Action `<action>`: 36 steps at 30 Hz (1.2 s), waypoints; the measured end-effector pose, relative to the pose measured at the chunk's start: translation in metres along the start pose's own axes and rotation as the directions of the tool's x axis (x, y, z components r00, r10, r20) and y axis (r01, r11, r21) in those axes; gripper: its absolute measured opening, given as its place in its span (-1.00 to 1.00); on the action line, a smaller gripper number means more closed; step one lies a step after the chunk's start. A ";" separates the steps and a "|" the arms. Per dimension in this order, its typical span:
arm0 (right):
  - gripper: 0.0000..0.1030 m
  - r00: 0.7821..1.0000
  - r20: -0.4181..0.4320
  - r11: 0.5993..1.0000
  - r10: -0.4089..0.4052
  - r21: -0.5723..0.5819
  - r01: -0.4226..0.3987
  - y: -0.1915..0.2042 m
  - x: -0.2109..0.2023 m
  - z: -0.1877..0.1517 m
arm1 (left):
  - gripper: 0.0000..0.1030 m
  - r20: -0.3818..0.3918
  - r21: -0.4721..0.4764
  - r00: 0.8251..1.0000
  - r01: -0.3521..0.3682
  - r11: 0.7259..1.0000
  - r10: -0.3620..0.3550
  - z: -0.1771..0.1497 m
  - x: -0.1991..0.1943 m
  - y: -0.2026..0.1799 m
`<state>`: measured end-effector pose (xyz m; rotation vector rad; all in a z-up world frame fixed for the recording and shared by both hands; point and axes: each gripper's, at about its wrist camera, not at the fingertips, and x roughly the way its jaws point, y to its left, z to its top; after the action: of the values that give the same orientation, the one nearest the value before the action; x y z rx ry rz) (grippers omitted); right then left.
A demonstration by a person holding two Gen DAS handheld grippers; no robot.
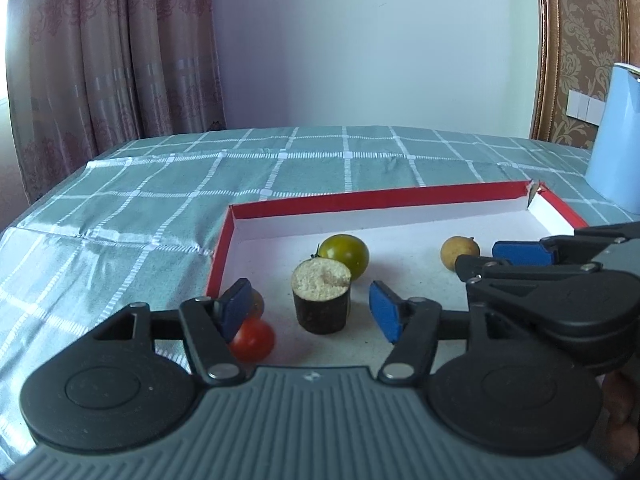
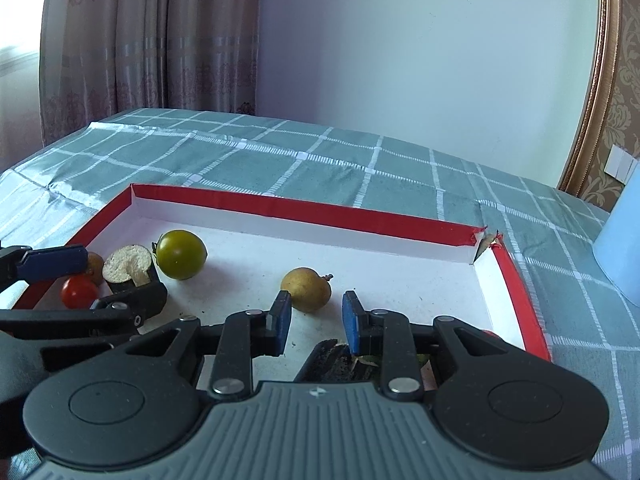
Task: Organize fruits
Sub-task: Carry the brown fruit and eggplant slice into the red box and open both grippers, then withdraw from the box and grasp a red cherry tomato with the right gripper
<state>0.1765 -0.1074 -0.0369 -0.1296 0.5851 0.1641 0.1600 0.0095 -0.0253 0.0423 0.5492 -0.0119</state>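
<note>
A shallow white tray with a red rim (image 1: 400, 194) (image 2: 304, 210) lies on the checked cloth. In it are a green tomato (image 1: 345, 250) (image 2: 181, 254), a cut dark-skinned eggplant stub (image 1: 322, 297) (image 2: 127, 260), a red cherry tomato (image 1: 253, 340) (image 2: 78, 291), a tan longan (image 1: 459, 251) (image 2: 307, 289), and a second brown fruit (image 2: 95, 265) mostly hidden. My left gripper (image 1: 314, 310) is open, its pads on either side of the stub. My right gripper (image 2: 316, 318) is open and empty just in front of the longan, above a dark eggplant piece (image 2: 332, 362).
A light blue jug (image 1: 616, 136) (image 2: 622, 248) stands on the cloth right of the tray. A curtain hangs at the back left and a white wall behind. The right gripper's fingers (image 1: 520, 254) reach into the left wrist view.
</note>
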 end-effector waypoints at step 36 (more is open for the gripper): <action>0.08 0.980 0.123 0.973 0.157 0.152 -0.175 -0.041 -0.086 -0.040 | 1.00 0.113 -0.167 0.991 0.093 0.982 -0.075 -0.016 -0.048 0.045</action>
<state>0.0924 -0.1639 -0.0193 0.0871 0.4963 0.2837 0.1117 0.0553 -0.0128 -0.1490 0.4434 -0.0490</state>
